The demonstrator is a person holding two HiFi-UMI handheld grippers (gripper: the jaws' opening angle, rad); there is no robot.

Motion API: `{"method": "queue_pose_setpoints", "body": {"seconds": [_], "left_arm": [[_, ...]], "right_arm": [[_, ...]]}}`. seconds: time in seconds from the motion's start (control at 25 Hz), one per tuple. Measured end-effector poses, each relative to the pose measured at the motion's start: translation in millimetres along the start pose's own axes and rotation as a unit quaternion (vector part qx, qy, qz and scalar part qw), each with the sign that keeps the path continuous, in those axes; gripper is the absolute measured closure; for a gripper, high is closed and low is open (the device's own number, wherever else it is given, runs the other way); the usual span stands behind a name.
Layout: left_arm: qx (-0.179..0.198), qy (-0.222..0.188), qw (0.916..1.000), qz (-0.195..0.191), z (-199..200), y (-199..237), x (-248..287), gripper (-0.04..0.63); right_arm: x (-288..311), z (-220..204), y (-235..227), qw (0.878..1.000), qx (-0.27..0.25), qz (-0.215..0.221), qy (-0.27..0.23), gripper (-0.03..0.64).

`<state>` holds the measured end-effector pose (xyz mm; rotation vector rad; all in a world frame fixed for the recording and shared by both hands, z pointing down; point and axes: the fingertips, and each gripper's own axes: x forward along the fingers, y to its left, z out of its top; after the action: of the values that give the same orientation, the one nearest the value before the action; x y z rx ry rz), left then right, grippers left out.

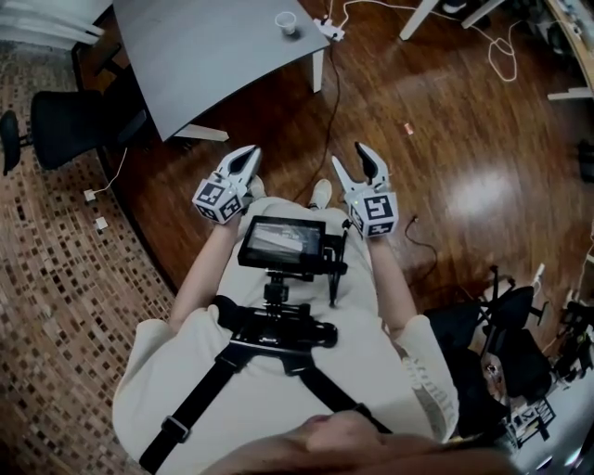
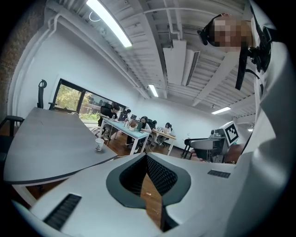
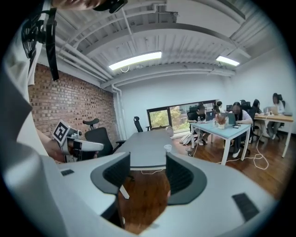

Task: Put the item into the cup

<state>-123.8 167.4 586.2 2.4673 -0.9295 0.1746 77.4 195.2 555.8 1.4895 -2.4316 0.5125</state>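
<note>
A white paper cup stands near the edge of the grey table, well ahead of me. A small orange item lies on the wooden floor to the right of the table. I hold both grippers close to my body, above the floor and short of the table. My left gripper is shut with nothing in it; its jaws meet at the tip. My right gripper is open and empty. The cup shows small and far off in both gripper views.
A black office chair stands left of the table. Cables and a power strip lie on the floor beyond it. Dark equipment crowds the lower right. People sit at desks at the back of the room.
</note>
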Motion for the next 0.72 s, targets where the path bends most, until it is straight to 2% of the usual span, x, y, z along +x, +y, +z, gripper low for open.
{"method": "queue_pose_setpoints", "body": {"seconds": [0.2, 0.44, 0.72], "left_arm": [[-0.009, 0.01, 0.9999, -0.011, 3.6, 27.5, -4.9, 0.588], [0.001, 0.037, 0.9992, -0.016, 7.0, 63.2, -9.9, 0.588], [0.01, 0.042, 0.9985, -0.033, 19.2, 89.8, -14.5, 0.588]], "right_arm": [[18.7, 6.9, 20.4, 1.0, 0.001, -0.014, 0.001, 0.362], [45.2, 7.6, 49.5, 0.999, 0.011, -0.034, -0.003, 0.362], [62.7, 6.8, 73.1, 0.998, 0.002, -0.067, -0.008, 0.362]]}}
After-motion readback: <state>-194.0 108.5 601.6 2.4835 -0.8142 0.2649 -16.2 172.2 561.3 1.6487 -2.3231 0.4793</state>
